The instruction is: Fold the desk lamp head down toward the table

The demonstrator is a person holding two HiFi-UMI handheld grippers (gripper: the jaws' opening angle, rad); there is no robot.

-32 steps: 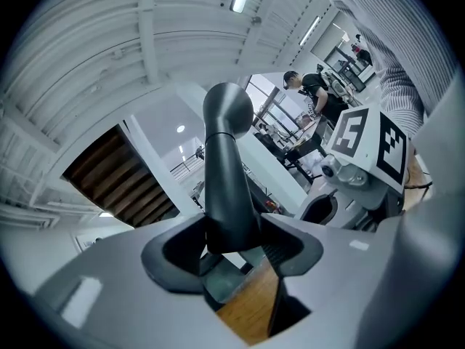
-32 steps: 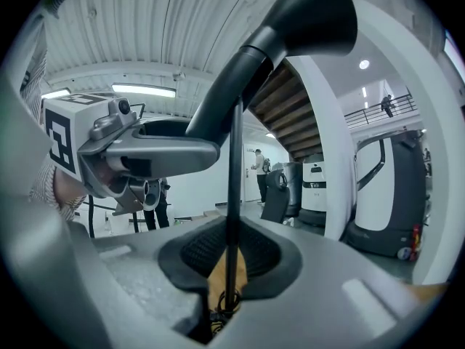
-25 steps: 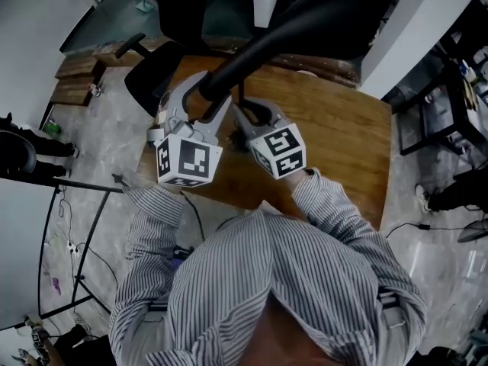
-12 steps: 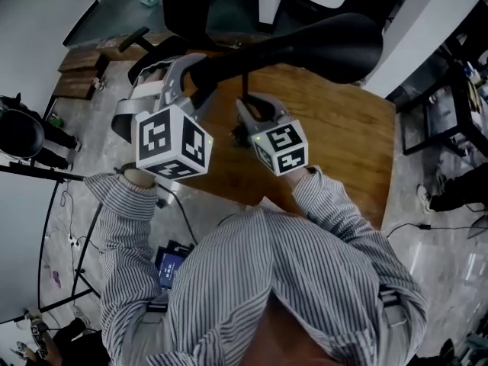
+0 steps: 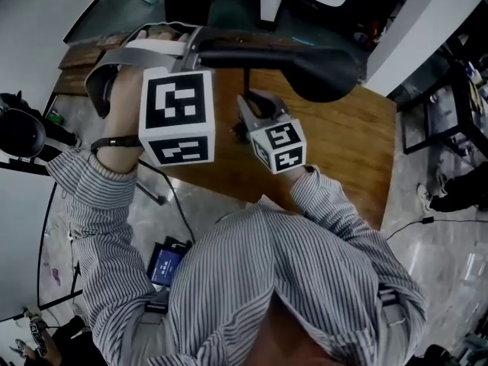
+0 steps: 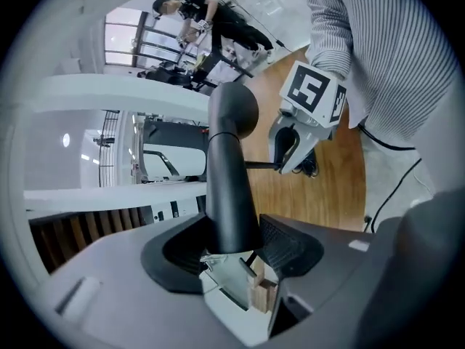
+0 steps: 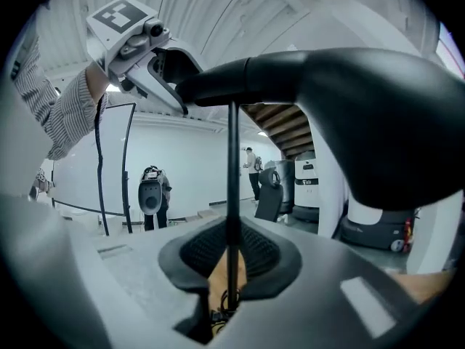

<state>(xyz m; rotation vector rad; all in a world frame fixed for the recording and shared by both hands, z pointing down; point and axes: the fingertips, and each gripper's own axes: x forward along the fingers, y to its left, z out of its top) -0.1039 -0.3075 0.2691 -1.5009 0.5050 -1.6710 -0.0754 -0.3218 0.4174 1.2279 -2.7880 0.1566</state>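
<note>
Two grippers are on the lamp. The left gripper [image 6: 232,247] has its jaws set wide and clamped across the thick black neck of the desk lamp head [image 5: 309,61], with both pads pressing on it. The head lies roughly level, high above the wooden table [image 5: 347,139]. The right gripper [image 7: 229,259] has its jaws almost together, pinching the thin upright stem [image 7: 232,167] just under the head.

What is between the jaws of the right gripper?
The thin lamp pole, clamped by the right gripper; the right gripper view shows it.
</note>
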